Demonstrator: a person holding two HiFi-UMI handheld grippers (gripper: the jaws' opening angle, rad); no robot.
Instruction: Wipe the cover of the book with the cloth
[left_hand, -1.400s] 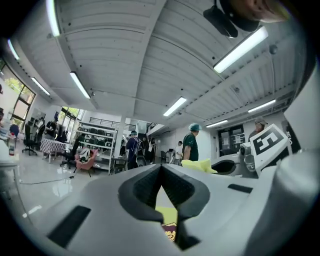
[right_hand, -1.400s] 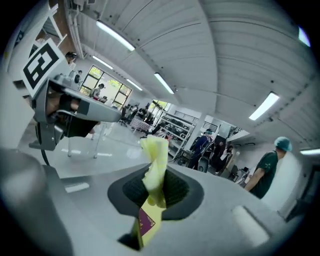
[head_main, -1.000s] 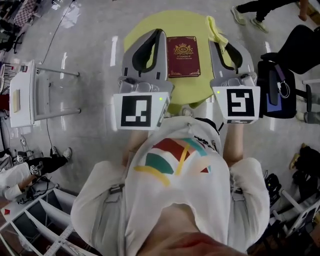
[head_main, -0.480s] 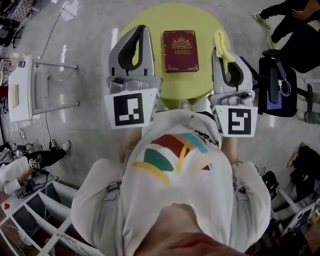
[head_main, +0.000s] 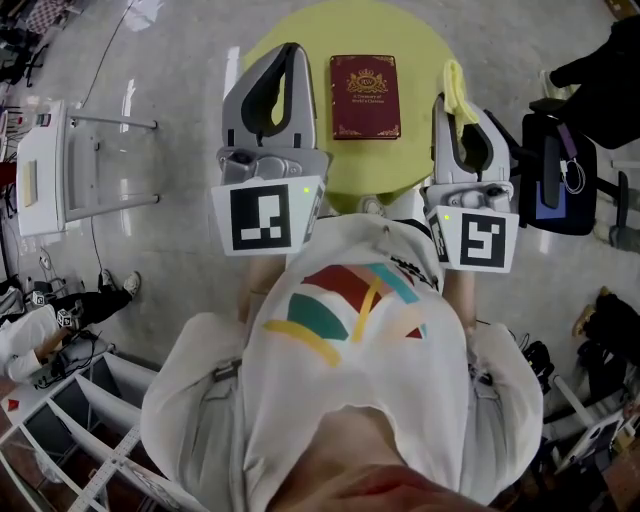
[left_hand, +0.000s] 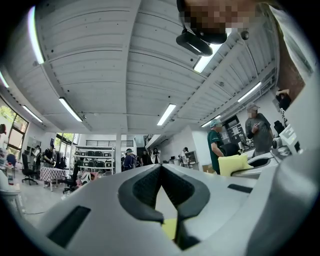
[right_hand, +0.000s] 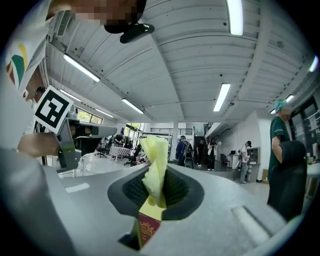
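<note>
A dark red book (head_main: 365, 95) with a gold crest lies closed on the round yellow table (head_main: 400, 165), between my two grippers. My left gripper (head_main: 291, 50) is raised over the table's left side, jaws shut and empty; the left gripper view shows its pads (left_hand: 150, 187) meeting. My right gripper (head_main: 453, 97) hangs over the table's right edge, shut on a yellow cloth (head_main: 456, 82) that sticks up past its tips. In the right gripper view the cloth (right_hand: 156, 165) stands between the pads, with the book (right_hand: 148, 229) showing through the gap below.
A white metal stand (head_main: 60, 170) stands on the floor to the left. A black chair with a bag (head_main: 555, 170) is close on the right. White shelving (head_main: 70, 440) is at the lower left. People stand around the room.
Both grippers have lifted nearer the head camera, and the left one has shifted a little leftward. The cloth stays in the right gripper. The book has not moved on the table.
</note>
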